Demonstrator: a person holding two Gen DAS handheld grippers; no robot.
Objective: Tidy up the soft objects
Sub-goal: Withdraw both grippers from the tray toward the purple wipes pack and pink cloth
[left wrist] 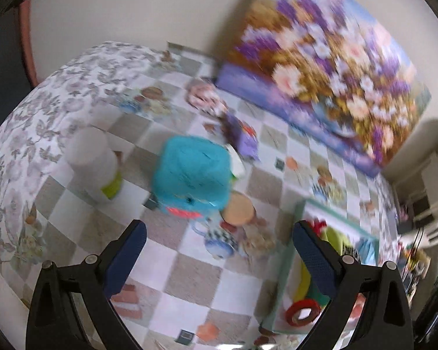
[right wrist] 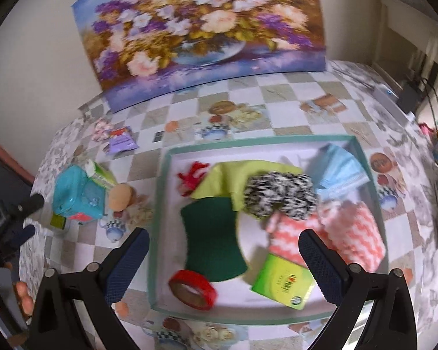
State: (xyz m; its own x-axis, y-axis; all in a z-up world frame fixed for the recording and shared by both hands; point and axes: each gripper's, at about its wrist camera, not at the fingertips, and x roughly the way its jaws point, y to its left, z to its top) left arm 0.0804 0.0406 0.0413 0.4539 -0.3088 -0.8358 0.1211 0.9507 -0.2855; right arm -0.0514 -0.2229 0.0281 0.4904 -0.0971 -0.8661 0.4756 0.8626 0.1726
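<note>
Glossy printed tablecloth (right wrist: 292, 93), fuzzy knit pink cloth (right wrist: 353, 233), rough green scouring pad (right wrist: 213, 245), glossy red tape roll (right wrist: 192, 288)

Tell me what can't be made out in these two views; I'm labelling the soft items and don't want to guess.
- Teal pack, left wrist view: motion blur smears its label.
- Items behind it, purple packet included: partly hidden and blurred.
- Tray, left wrist view: contents mostly covered by the left gripper.
- Green box, right wrist view: print too small, a corner behind the right gripper.
</note>
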